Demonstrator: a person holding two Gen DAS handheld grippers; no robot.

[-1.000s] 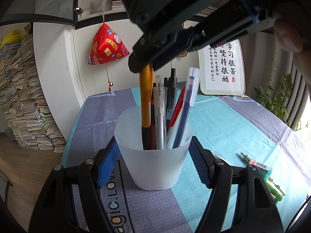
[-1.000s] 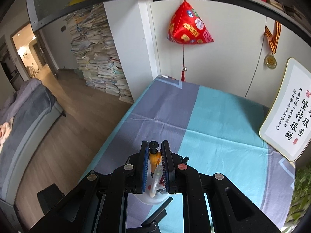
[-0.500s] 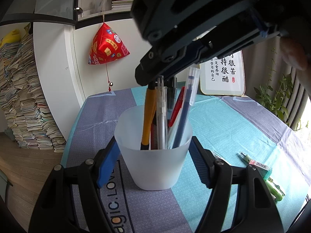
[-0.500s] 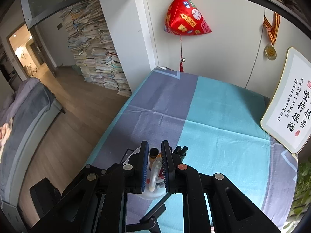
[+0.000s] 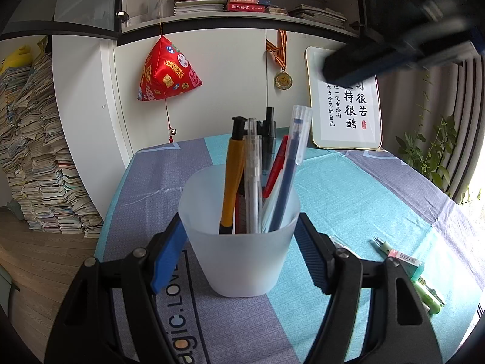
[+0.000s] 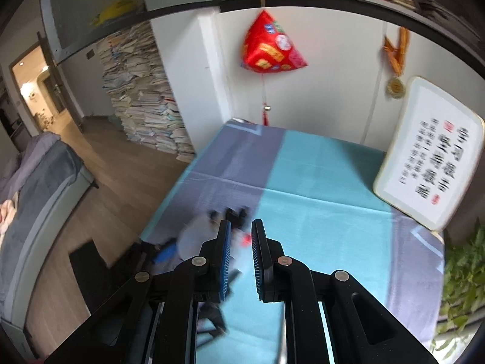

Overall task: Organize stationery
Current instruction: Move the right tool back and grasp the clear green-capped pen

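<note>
Got the left tool (image 5: 239, 221) right up close, blue pads pressed onto both sides of a frosted white plastic cup (image 5: 239, 261), so pinching that. Standing upright on the desk (image 5: 348, 188), on the purple stripe of the cloth, right by the seam with the teal one. Crammed with pens: an orange pen (image 5: 233, 179) leaning at the left, a couple of clear pens (image 5: 253, 176) next to it, a black pen (image 5: 268, 139) at the back, a red pen (image 5: 275, 170), and a capped blue gel pen (image 5: 292, 163) tilted to the right. Off to the right on the teal stripe, well apart from the cup, some pastel green stationery bits (image 5: 403, 257), too small to name properly. Then the right tool (image 6: 241, 233), up above the desk with the cup a blurry blob below and left of its tips; pads almost pressed together with just a thin gap, pinching nothing. Further back, a framed calligraphy board (image 5: 345, 100) propped against the wall at the far desk edge, with a leafy plant (image 5: 430, 145) off by the window. On the wall, a medal (image 5: 283, 79) on a striped ribbon and a red pyramid ornament (image 5: 166, 72) hanging by a cord. Way off left on the floor, a huge stack of papers (image 5: 36, 157), and books (image 5: 245, 3) up on the shelf.
</note>
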